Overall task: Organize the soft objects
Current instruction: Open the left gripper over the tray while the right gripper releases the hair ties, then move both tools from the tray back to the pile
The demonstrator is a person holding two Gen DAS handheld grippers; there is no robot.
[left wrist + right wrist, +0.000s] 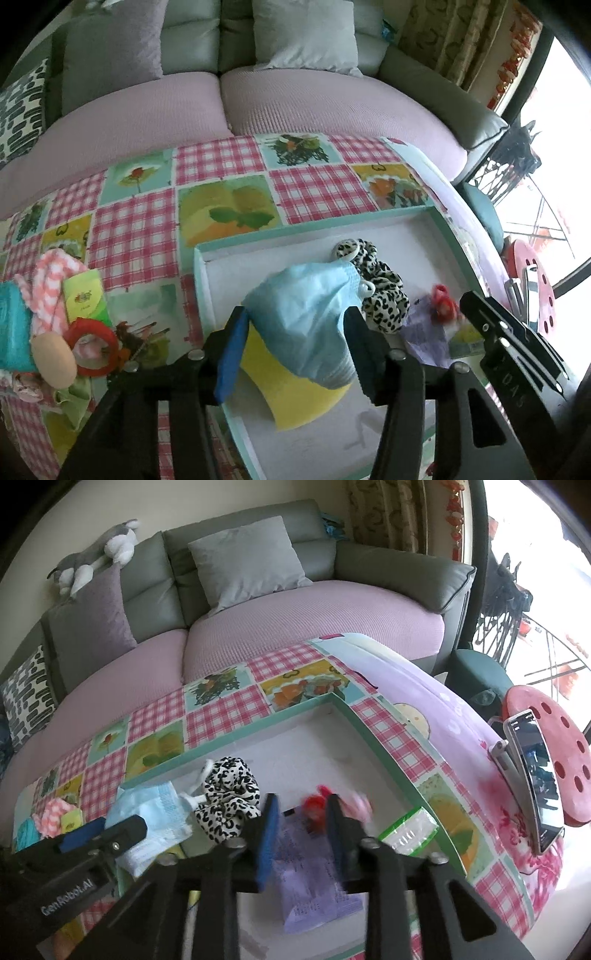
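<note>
Behind the desk (133, 221) stands a grey sofa (388, 576) with lilac seat covers; the desk itself carries a pink checked cloth and a shallow white tray (369, 236) with a teal rim. I read both pairs of tongs as hovering over this tray.

Left tongs (295, 354): the jaws stand apart, one on either side of a light blue face mask (310, 314). The mask bulges up between them and looks loose, so I judge it released, not clamped. It rests partly on a yellow cloth (295, 391) on the tray floor. A leopard-print scrunchie (384, 291) lies touching the mask on its right.

Right tongs (303, 834): the jaws stand apart over a lilac cloth (314, 897) lying flat in the tray. A small red item (314, 805) sits just past the fingertips, blurred; I cannot tell what it is.

Remaining work lies at the left edge of the desk: a pile (48, 325) holding a pink checked cloth, a teal cloth, a beige pad and a red ring. This pile sits well left of the tray, outside it. The left tongs are the nearer pair; the right tongs would have to cross the tray. I would therefore send the left tongs leftward to the pile next.
</note>
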